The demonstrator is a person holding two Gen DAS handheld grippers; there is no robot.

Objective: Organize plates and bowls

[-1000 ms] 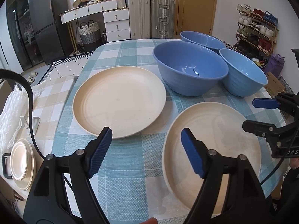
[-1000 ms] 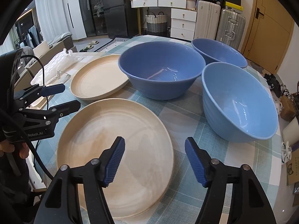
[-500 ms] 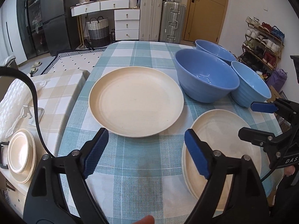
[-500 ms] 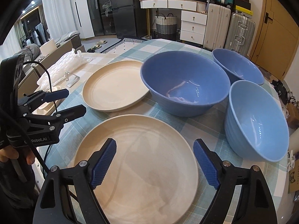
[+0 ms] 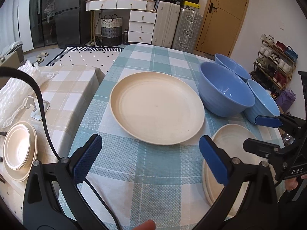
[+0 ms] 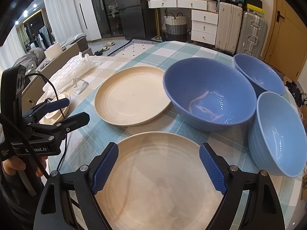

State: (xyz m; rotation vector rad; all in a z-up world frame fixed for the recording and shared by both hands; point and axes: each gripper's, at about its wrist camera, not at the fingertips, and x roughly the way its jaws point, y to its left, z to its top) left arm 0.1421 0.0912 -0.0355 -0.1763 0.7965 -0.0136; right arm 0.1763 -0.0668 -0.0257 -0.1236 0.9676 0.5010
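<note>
In the left wrist view, the left claw point(image 5: 148, 159) is hanging over the checked cloth of the surface point(image 5: 153, 172), its jaws having just been spreading wider, and it is gripping nothing; only bare cloth is lying between its blue pads. A single cream plate point(image 5: 156, 107) is sitting just beyond it, apart from the pads. To the right, a stack of cream plates point(image 5: 233, 153) is resting at the near edge of the surface, partly behind the right-hand finger, and the right claw point(image 5: 262, 132) is reaching in above it from the frame's right side. Three blue bowls are standing behind: a large bowl point(image 5: 224, 90), a far bowl point(image 5: 233, 66) and a lighter near bowl point(image 5: 266, 99), crowded close together. A set of small cream dishes point(image 5: 18, 150) is sitting on a lower beige-checked table at left. In the right wrist view, the right claw point(image 6: 159, 167) is hovering wide apart over the plate stack point(image 6: 159, 182), its pads not pressing on the rim and nothing in its hold. The single plate point(image 6: 132, 95) is lying beyond, its edge just beside the large bowl point(image 6: 209, 94), with the near bowl point(image 6: 278, 134) and far bowl point(image 6: 259, 72) at right. The left claw point(image 6: 72, 111) is showing at left, a hand point(image 6: 15, 167) gripping its handle.
</note>
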